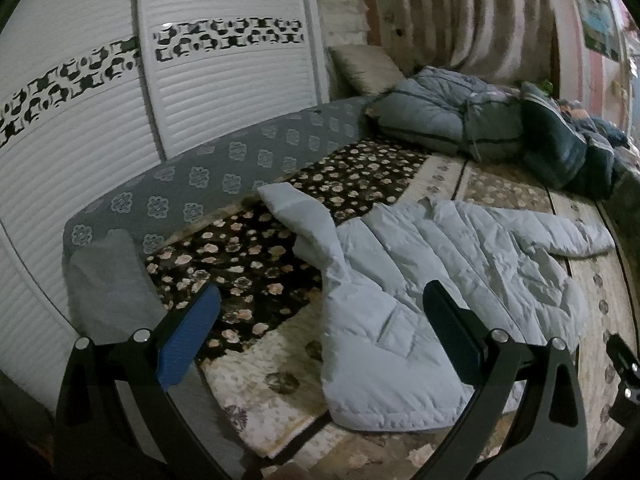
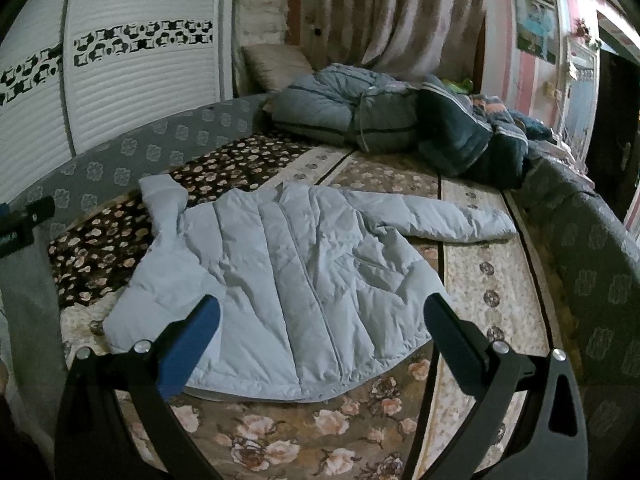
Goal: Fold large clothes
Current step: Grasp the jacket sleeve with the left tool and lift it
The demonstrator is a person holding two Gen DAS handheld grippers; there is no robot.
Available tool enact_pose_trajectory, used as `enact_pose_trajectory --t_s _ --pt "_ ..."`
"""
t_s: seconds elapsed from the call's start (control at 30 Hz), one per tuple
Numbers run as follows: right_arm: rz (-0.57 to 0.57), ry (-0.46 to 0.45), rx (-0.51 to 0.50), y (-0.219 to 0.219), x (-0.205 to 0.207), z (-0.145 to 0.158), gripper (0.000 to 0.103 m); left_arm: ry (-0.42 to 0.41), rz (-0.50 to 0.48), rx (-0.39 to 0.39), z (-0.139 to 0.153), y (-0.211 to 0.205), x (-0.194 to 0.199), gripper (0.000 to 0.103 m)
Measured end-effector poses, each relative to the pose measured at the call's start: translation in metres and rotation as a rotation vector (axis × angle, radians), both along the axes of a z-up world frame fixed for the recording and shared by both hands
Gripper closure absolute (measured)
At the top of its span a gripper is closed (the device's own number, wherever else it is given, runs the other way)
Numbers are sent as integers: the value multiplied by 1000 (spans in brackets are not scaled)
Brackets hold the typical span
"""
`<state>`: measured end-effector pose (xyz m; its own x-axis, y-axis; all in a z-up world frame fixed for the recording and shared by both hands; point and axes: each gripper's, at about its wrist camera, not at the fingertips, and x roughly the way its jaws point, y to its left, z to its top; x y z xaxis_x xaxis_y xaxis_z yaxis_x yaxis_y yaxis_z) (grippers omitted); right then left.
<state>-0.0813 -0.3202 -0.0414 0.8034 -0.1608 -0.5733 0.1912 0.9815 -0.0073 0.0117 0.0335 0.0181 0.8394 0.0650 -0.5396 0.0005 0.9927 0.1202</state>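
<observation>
Both grippers, left (image 1: pixel 320 320) and right (image 2: pixel 322 320), hover spread and empty over the jacket's (image 2: pixel 280 264) hem; it lies flat on the bed (image 2: pixel 472 248). Its puffy, probably slick fabric could slip from a shallow pinch.

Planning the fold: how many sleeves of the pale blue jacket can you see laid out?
2. One sleeve stretches right across the beige bedcover; the other sleeve bends up at the left on the dark floral blanket. Neither looks tucked under.
</observation>
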Motion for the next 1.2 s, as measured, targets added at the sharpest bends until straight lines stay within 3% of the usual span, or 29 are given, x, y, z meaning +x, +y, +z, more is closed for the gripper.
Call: enact_pose_trajectory --t_s 0.37,0.63,0.8,0.93,1.1,1.2 --pt "50 -57 44 -29 51 32 2 -65 121 -26 32 36 46 3" --pt "87 -75 47 -48 107 36 2 -70 157 -31 47 33 85 3" --pt "131 -56 49 -58 145 29 2 -21 174 -23 32 31 126 3" --pt "185 -11 65 -69 180 13 2 79 156 -26 7 44 173 3" --pt "176 29 37 -72 229 -14 1 86 206 84 -20 59 214 3" --pt "183 38 15 -70 255 -24 1 118 216 64 -34 73 240 3"
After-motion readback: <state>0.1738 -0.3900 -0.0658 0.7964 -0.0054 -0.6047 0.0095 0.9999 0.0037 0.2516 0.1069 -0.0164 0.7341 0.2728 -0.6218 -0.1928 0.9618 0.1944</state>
